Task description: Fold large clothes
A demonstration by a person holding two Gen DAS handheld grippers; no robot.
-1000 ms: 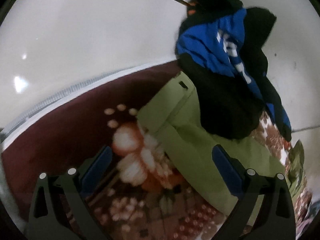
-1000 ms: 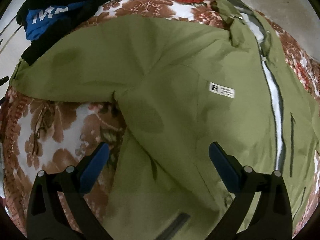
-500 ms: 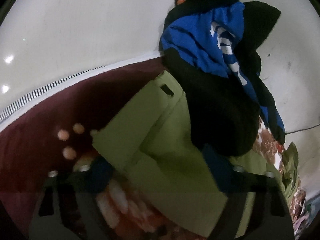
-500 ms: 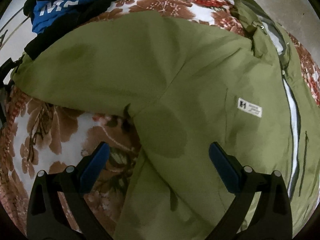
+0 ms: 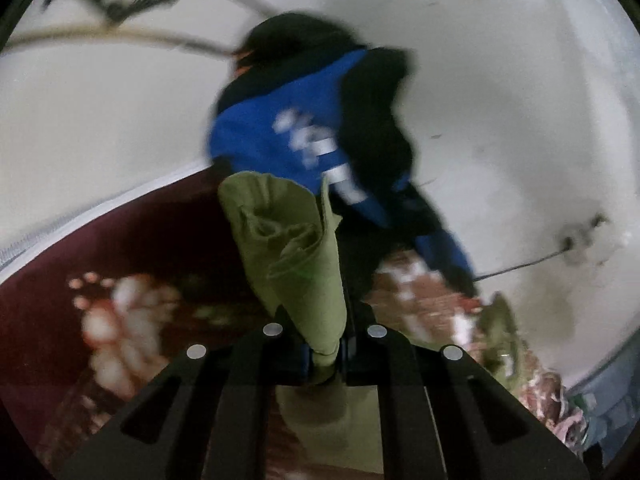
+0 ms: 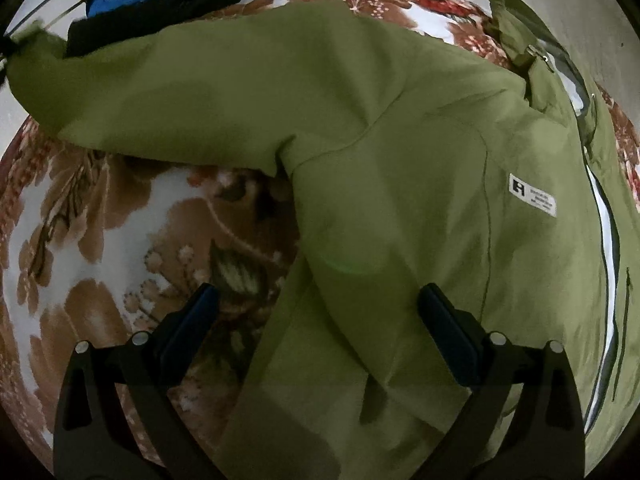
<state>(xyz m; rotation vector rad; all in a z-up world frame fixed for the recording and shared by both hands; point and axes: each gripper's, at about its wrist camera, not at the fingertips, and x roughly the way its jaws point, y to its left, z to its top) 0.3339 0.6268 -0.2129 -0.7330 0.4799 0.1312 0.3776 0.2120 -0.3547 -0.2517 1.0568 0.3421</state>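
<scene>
On my left, the left claw [image 5: 324, 354] has snapped together on the cuff end of the olive jacket's sleeve [image 5: 296, 248]; a second ago its jaws stood wide above the flat cuff, and now the fabric bunches up between them and rises off the floral blanket [image 5: 116, 320]. That tells me the grasp has taken, so I judge the first sleeve fold can begin: the sleeve wants carrying across onto the body of the jacket. Behind the raised cuff lies the black and blue garment [image 5: 312, 136], crumpled at the edge of the blanket on the pale floor [image 5: 100, 120] (it overlaps the sleeve, so it may drag along).

On my right, the right claw [image 6: 316, 320] hangs with its jaws wide apart, nothing between them, just over the olive jacket [image 6: 400, 200] near the armpit seam; it has sunk a little closer to the cloth than a second ago. The jacket lies spread on the blanket, front up, zip and white label [image 6: 532, 194] showing.

What I can't see well: the left view is smeared with motion, so I can't tell how much cloth the pads really pinch. The jacket's hem and far sleeve are cut off, and the lettering on both the label and the blue garment is unreadable
</scene>
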